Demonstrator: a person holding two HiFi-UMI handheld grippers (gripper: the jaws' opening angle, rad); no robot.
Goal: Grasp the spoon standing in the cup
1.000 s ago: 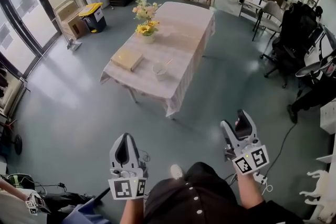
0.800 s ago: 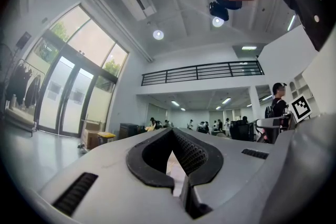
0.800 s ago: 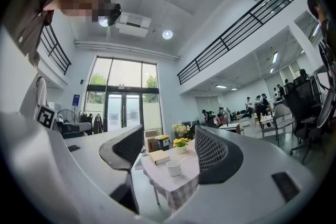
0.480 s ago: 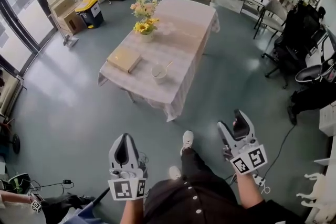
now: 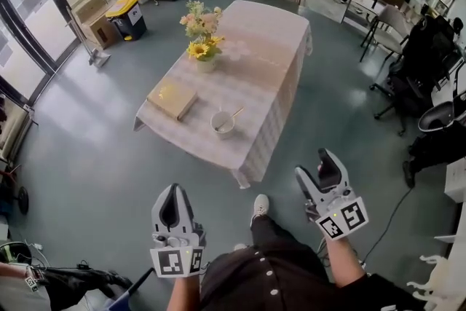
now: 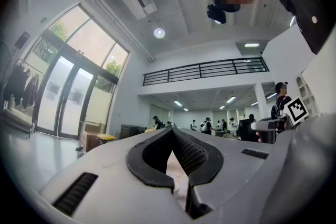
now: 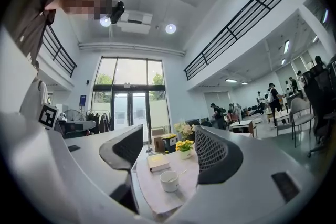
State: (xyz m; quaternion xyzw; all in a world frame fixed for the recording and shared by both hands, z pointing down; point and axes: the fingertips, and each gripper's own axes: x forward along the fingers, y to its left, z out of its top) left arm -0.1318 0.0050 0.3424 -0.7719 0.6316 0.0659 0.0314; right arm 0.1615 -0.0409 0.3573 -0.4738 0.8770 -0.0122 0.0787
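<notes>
While the spoon (image 5: pixel 234 115) is leaning rightward in the cup (image 5: pixel 222 130), well ahead, the right gripper (image 5: pixel 325 155) is pointing at it, nearer, jaws apart. The left gripper (image 5: pixel 173 193) is holding its jaws together.

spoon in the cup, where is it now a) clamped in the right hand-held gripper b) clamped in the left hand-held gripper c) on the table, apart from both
C: the spoon leans in the cup on the table, far ahead of the shut left hand-held gripper and the open right hand-held gripper.
</notes>
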